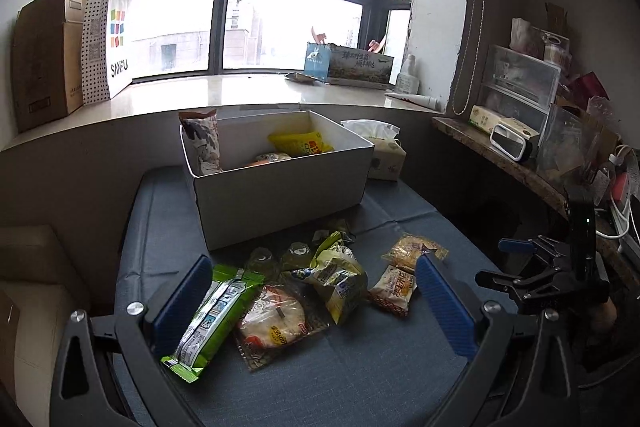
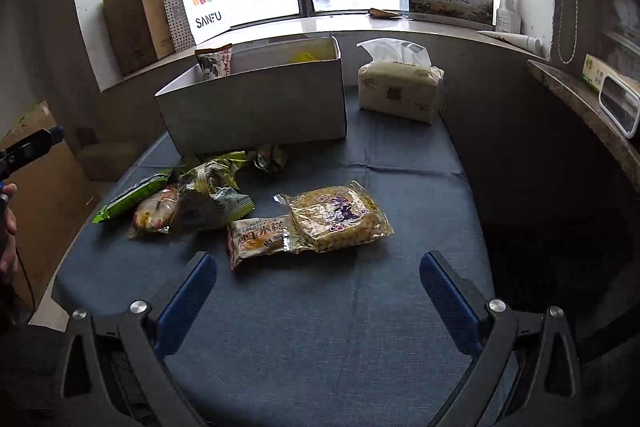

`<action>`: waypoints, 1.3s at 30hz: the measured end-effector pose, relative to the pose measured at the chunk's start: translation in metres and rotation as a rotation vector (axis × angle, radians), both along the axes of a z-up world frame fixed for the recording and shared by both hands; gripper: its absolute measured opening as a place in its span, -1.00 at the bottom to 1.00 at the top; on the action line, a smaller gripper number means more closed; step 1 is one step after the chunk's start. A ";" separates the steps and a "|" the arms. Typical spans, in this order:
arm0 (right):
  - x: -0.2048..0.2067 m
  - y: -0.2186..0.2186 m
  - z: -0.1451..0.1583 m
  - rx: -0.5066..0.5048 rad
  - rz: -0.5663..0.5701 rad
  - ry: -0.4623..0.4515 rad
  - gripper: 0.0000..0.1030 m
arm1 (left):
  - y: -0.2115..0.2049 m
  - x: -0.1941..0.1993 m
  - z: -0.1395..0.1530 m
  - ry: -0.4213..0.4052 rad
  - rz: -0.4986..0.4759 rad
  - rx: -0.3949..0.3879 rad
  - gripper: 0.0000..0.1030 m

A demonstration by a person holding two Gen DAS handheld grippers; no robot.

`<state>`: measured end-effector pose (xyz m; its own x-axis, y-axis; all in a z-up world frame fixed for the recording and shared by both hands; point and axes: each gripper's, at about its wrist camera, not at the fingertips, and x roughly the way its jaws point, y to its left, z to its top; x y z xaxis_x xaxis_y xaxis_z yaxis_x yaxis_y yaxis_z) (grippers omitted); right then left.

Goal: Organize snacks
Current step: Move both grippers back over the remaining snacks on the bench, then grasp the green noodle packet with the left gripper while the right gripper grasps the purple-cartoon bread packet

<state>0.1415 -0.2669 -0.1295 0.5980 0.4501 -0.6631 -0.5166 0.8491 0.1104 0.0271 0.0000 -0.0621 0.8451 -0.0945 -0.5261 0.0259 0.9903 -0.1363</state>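
A: Left gripper (image 1: 314, 301) spread wide, empty, low over the loose snacks. Right gripper (image 2: 318, 293) also wide, empty.

B: Where's the pile?

A: On the blue mat (image 2: 320, 327), just before the white box (image 1: 280, 187), which already holds a few packets. Green packet (image 1: 214, 315) lies against the left finger.

B: Handling?

A: Likely light, crinkly, slick film; contents crushable. Pinch gently across the narrow width, mid-length.

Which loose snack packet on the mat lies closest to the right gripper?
The small beige cake packet, lying just ahead of the right gripper. The green packets sit farther left, and the larger clear packet lies behind it.
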 end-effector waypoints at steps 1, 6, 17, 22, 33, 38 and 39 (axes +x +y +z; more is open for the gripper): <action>0.005 0.001 -0.002 0.013 -0.006 0.019 1.00 | -0.001 0.001 -0.001 0.004 -0.009 -0.007 1.00; 0.033 0.022 -0.018 -0.035 0.028 0.051 1.00 | -0.010 0.004 -0.008 0.022 -0.047 -0.002 1.00; 0.099 0.057 -0.061 -0.133 0.114 0.123 1.00 | -0.007 0.004 -0.015 0.039 -0.041 0.002 0.99; 0.107 0.052 -0.068 -0.103 0.083 0.188 1.00 | -0.005 0.004 -0.018 0.049 -0.033 0.003 1.00; 0.098 0.015 -0.041 0.027 -0.025 0.160 0.45 | 0.010 0.010 -0.030 0.072 0.000 0.025 1.00; 0.082 0.006 -0.023 0.059 -0.012 0.146 0.45 | 0.033 0.018 -0.044 0.115 0.037 0.059 1.00; 0.078 0.004 -0.019 0.067 -0.009 0.138 0.45 | 0.039 0.019 -0.046 0.122 0.049 0.061 1.00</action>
